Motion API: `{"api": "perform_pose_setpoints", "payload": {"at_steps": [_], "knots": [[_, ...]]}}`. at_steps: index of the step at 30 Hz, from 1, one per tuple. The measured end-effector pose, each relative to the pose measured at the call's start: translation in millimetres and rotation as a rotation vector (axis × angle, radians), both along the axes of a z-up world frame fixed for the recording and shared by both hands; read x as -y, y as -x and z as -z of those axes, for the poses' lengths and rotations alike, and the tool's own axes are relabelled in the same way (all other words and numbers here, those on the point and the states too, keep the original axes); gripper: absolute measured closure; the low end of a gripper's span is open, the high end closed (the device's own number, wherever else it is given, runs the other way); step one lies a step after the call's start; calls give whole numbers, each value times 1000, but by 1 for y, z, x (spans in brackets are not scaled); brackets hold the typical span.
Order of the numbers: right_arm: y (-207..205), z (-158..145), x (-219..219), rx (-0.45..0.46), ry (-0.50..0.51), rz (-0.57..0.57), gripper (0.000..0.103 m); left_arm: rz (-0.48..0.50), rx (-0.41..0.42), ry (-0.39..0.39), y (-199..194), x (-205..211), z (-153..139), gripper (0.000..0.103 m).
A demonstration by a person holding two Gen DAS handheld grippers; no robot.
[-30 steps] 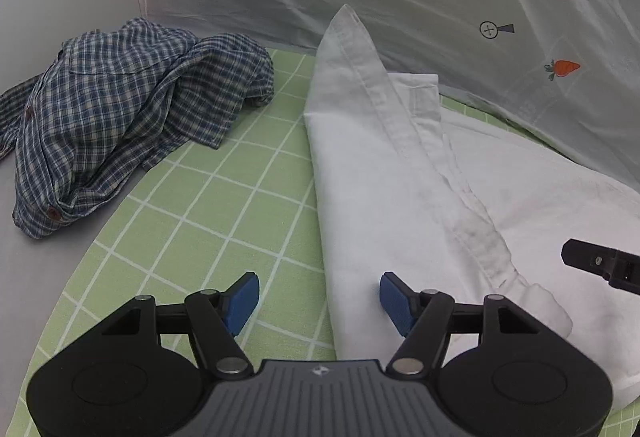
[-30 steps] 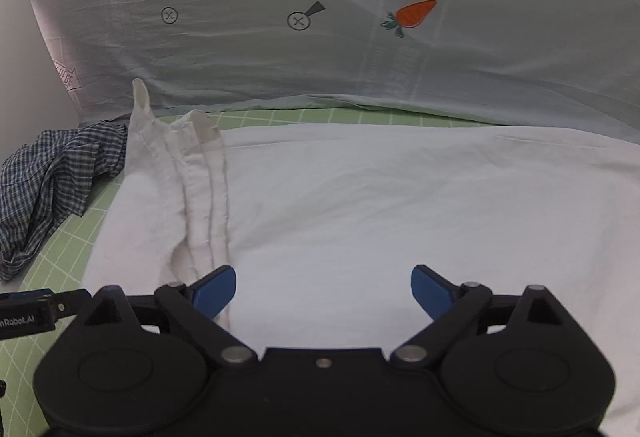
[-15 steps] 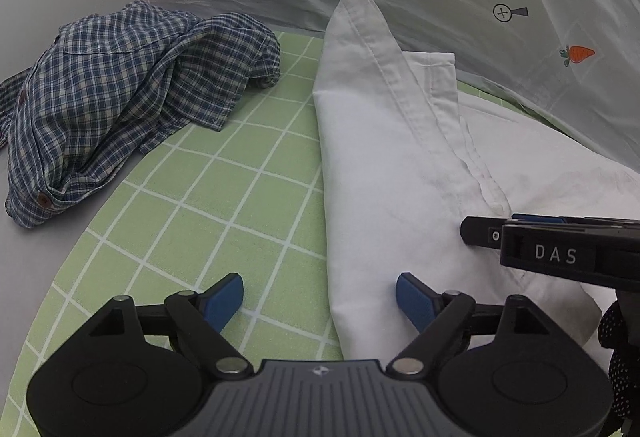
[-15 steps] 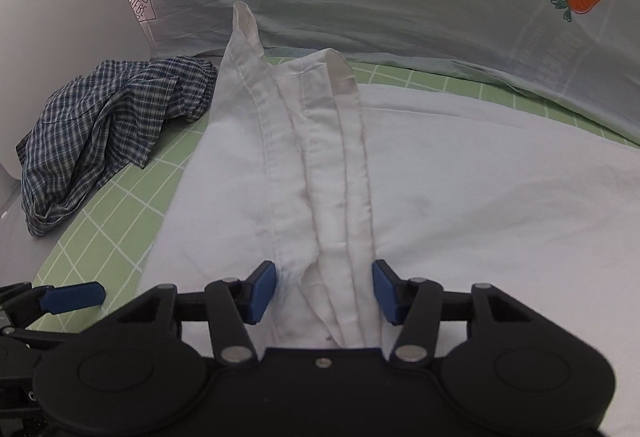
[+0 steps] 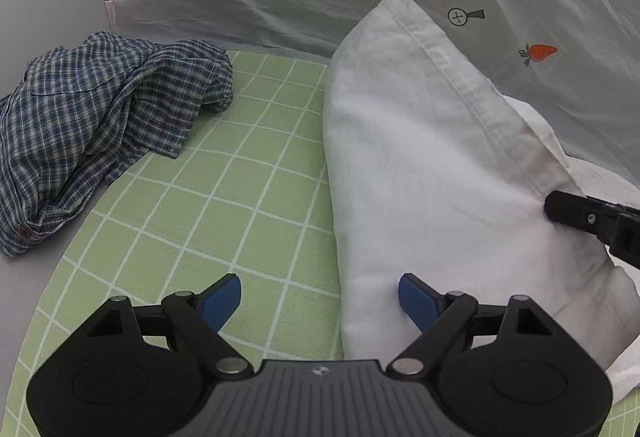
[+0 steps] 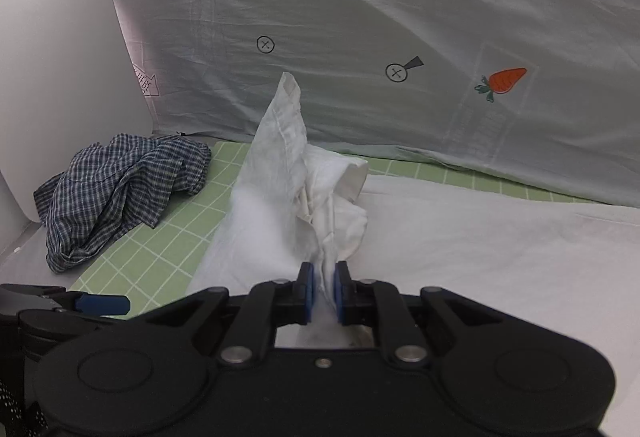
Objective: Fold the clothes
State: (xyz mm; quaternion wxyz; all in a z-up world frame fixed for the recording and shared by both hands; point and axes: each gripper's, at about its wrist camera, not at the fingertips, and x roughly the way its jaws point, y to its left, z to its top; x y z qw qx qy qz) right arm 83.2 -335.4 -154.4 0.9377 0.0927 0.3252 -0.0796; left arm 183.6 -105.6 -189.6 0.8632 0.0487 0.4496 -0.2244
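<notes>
White shirt (image 6: 280,205): lies on the green checked mat (image 5: 224,197), its near left part pulled up into a peak, the rest spread flat to the right.
Right gripper (image 6: 323,291): both pads clamped on a bunched ridge of the shirt's layered edge, near the placket.
Left gripper (image 5: 320,297): pads wide apart, low over the mat, straddling the shirt's near left edge; holds nothing.
Plaid shirt (image 5: 92,125): crumpled heap at far left, half off the mat onto the grey bench (image 5: 24,301).
Handling: thin, light, limp cotton; it sags and creases from any 1 held point.
Hold: stitched seams or hems grip best, 2 spaced points keep an edge straight.
</notes>
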Motion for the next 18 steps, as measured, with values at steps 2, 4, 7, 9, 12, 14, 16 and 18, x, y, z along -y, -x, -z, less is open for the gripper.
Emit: {"api": "perform_pose_setpoints", "payload": {"at_steps": [2, 4, 7, 9, 12, 14, 16, 18], "knots": [[8, 12, 16, -51, -10, 54, 92, 32, -18, -18, 4, 10, 7, 16], [14, 31, 28, -111, -27, 97, 92, 59, -19, -34, 11, 17, 10, 16], [22, 28, 25, -99, 17, 105, 92, 99, -3, -52, 20, 26, 10, 16], [29, 10, 19, -49, 75, 107, 93, 122, 3, -39, 23, 28, 4, 16], [45, -23, 15, 39, 181, 121, 102, 153, 12, -14, 27, 31, -3, 16], [53, -32, 18, 40, 233, 138, 102, 169, 12, -32, 30, 35, -2, 16], [58, -17, 32, -20, 170, 193, 102, 176, 7, -52, 33, 38, 1, 16], [60, 15, 51, -140, 54, 258, 102, 182, 2, -72, 35, 41, 4, 16]]}}
